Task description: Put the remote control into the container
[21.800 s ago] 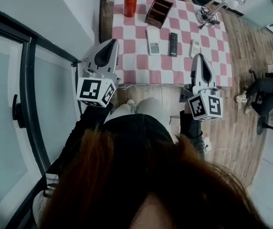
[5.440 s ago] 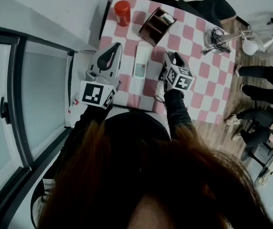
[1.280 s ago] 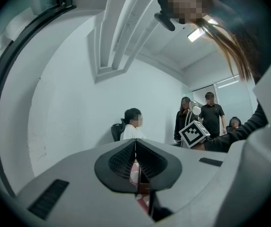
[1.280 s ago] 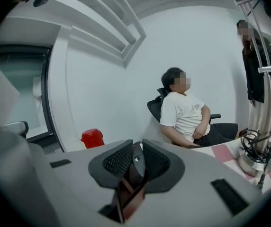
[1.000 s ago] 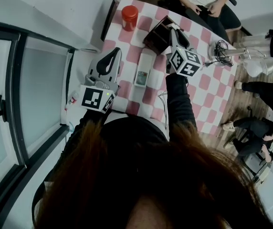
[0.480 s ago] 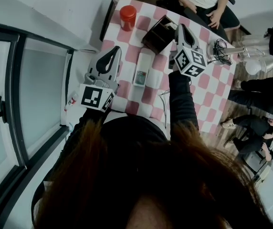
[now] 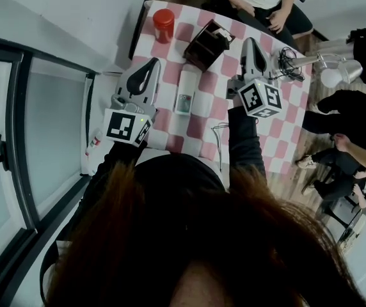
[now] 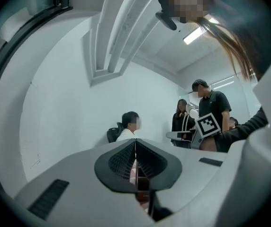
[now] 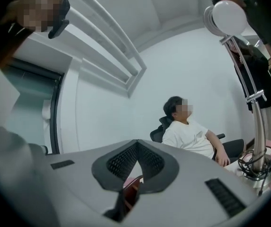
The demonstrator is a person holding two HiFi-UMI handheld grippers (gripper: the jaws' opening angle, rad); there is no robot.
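Closing until a moment ago, the jaws of the right gripper point(image 9: 138, 145) now meet pad to pad with nothing between them. In the head view this gripper hangs above the checked counter point(image 7: 279, 117), to the right of the dark brown container point(image 7: 203, 43) and near it without touching, its tip aimed at the counter's far edge.

The jaws of the left gripper point(image 8: 135, 145) are also pressed together and empty. It sits over the near left corner of the counter and points the same way as the other.

A white remote control point(image 7: 185, 93) lies flat on the counter between the two grippers, clear of both. Its long axis runs from the wearer's side towards the far edge, so its far end points roughly at the container, which stands well beyond it. Its small screen is in the half nearer the wearer.

The container stands at an angle to the counter's edges, and the pale end of a second remote point(image 7: 223, 36) shows in its right-hand end. A red can point(image 7: 163, 24) stands to the left of the container, and a desk lamp point(image 7: 330, 75) stands at the counter's right edge. A seated person point(image 9: 190, 134) faces the far side.
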